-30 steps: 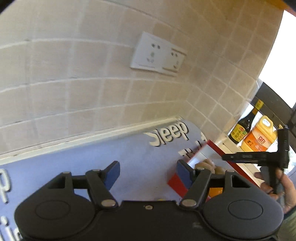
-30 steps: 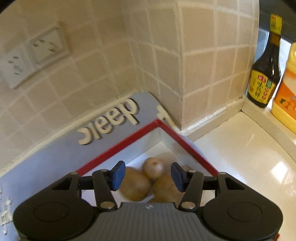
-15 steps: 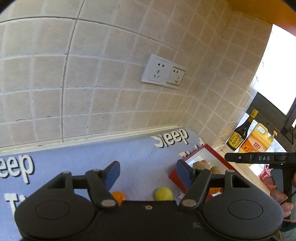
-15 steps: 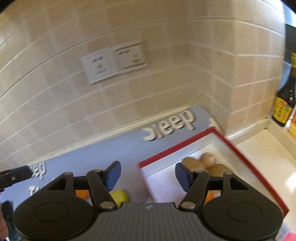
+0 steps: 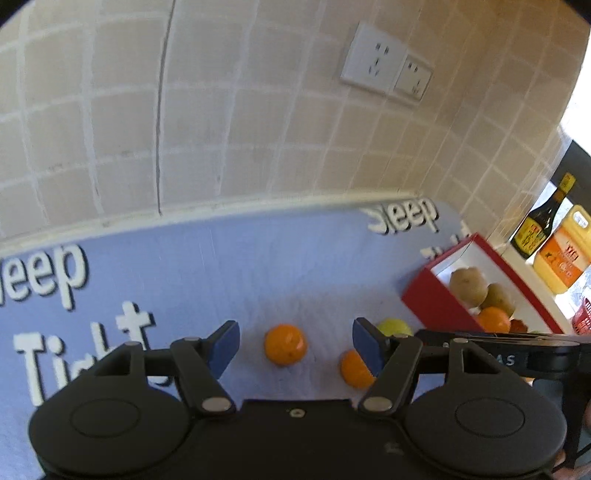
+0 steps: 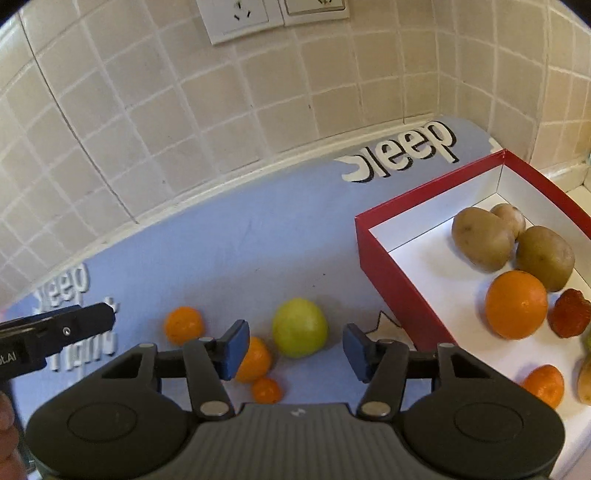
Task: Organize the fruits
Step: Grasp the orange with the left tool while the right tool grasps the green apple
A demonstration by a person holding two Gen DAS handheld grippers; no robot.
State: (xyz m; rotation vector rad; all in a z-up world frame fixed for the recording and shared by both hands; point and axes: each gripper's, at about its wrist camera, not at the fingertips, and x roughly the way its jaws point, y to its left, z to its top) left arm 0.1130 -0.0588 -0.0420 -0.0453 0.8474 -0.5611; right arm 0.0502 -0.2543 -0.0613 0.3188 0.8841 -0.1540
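Loose fruit lies on the blue mat [image 6: 229, 251]: a yellow-green apple [image 6: 300, 328], an orange [image 6: 183, 325], a second orange [image 6: 255, 360] and a small tangerine [image 6: 266, 390]. My right gripper [image 6: 293, 350] is open and empty above them, the apple between its fingers. My left gripper [image 5: 295, 345] is open and empty; an orange [image 5: 285, 344] lies between its fingers, another orange [image 5: 354, 369] and the apple [image 5: 394, 326] by its right finger. The red box [image 6: 391, 280] holds potatoes [image 6: 482, 242], an orange [image 6: 516, 304], a strawberry [image 6: 569, 314] and a tangerine [image 6: 545, 384].
A tiled wall [image 6: 258, 92] with sockets [image 6: 236, 14] runs behind the mat. A dark sauce bottle [image 5: 539, 221] and an orange oil jug [image 5: 565, 254] stand beyond the box. The left gripper's finger [image 6: 55, 336] shows at the left in the right wrist view.
Both grippers tilted down and drew back from the wall and box. The loose fruit on the mat came into view between the fingers. Both stayed open.
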